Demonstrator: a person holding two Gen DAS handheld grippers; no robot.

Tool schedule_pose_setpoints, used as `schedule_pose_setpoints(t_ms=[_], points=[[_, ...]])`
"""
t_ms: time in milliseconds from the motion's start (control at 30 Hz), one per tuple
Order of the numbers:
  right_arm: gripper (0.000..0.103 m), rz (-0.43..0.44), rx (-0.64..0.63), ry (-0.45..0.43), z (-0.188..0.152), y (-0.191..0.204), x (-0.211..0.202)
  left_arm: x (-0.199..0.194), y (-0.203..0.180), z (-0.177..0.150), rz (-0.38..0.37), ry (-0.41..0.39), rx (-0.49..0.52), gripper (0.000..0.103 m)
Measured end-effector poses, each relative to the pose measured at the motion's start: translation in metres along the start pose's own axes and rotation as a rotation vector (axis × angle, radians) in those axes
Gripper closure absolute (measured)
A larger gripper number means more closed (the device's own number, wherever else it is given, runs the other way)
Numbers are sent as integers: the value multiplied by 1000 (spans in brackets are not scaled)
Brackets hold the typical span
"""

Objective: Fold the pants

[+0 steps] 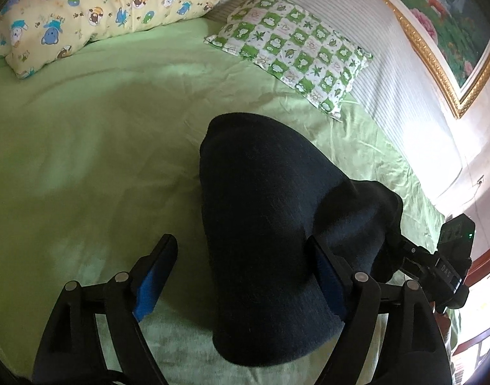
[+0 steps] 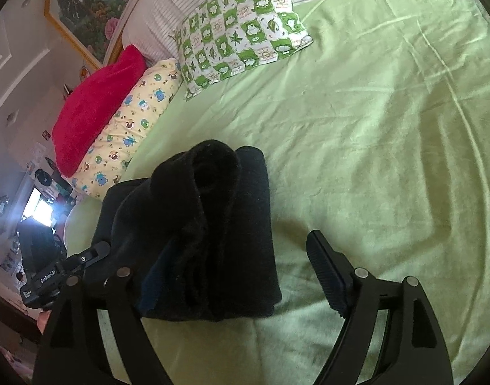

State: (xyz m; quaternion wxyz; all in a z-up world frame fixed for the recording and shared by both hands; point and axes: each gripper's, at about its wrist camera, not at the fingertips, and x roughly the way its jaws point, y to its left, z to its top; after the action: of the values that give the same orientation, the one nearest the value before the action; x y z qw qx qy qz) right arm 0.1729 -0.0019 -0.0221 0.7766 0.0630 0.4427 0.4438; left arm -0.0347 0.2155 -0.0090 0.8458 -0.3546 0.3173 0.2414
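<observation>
From the left wrist, we saw the pants lying as a dark folded bundle on the bed, our left gripper with fingers apart, one on either side of the near end and nothing clamped. From the right wrist, our right gripper likewise stood open around the bundle, whose top layer bulged up loose. We judged the folding nearly finished, the next move being to press or tuck that raised layer flat.

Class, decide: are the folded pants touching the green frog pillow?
Apart: the left wrist view shows bare green sheet between the pants and the frog pillow.
</observation>
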Motion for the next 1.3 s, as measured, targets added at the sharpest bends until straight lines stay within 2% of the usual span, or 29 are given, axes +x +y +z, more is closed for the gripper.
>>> schedule_pose_setpoints(t_ms=[200,467,667,800,1067,1300], points=[[21,-30,-29,2,-6,9,-14,-10,-2,-7,4,10,55,19],[21,-22,-99,5,-19,29,-27,-24,-4,-19,8,25,101,18],[21,-34,-220,-17,-31,54,-39,-38,-13,-30,49,16,169,18],[17,-42,-296,-6,-40,69,-42,-46,-19,-38,78,18,214,17],[16,-58,-374,17,-54,80,-45,-51,-27,-58,164,31,294,17],[11,-75,-430,21,-62,88,-49,-54,-24,-72,204,32,288,15]])
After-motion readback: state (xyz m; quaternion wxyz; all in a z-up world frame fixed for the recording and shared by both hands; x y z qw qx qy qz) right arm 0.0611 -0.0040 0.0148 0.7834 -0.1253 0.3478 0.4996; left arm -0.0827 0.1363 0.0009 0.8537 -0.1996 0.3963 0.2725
